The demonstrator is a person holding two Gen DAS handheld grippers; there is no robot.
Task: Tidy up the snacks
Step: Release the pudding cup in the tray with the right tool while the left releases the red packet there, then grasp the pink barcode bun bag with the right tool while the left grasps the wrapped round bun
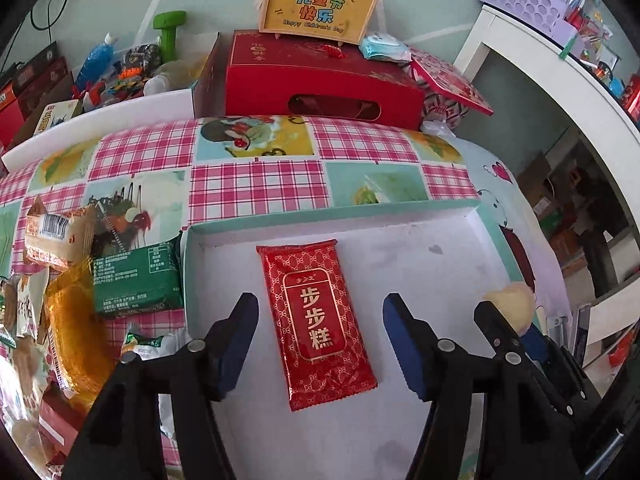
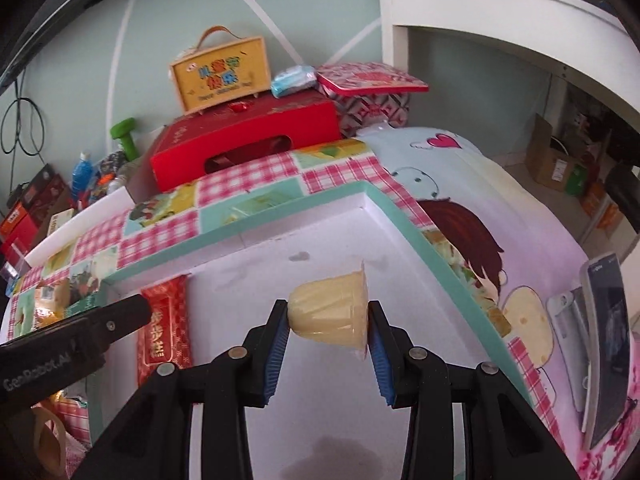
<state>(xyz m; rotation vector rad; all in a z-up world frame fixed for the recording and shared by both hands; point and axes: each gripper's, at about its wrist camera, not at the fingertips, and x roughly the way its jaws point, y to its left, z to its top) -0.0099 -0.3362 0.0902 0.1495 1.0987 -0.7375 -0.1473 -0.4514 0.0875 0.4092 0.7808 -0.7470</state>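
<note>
a: where the left gripper [image 1: 320, 320] hangs over the white tray [image 1: 440, 280], what lies between its fingers?

b: a red snack packet [image 1: 316, 324] with gold lettering lies flat on the tray floor, lengthwise between the two blue-padded fingers [image 1: 240, 344]. the jaws stand apart, clear of both long edges of the packet; neither pad touches it.

a: and the right gripper [image 2: 328, 320]?

b: its jaws are clamped on a pale yellow jelly cup [image 2: 330, 314], held on its side above the tray [image 2: 384, 216], wide rim toward the right pad, narrow base toward the left. in the left view the same cup [image 1: 512, 304] shows at the right tray edge.

a: where do the other snacks sit?

b: left of the tray, on the pink checked tablecloth [image 1: 256, 184]: a green packet [image 1: 136, 276] touching the tray's teal wall, an orange wrapper [image 1: 76, 320] beside it, a tan packet [image 1: 56, 236] with a barcode farther back.

a: background?

b: a red box [image 1: 316, 80] at the table's far edge carries a yellow box [image 1: 318, 8] with a handle.
</note>
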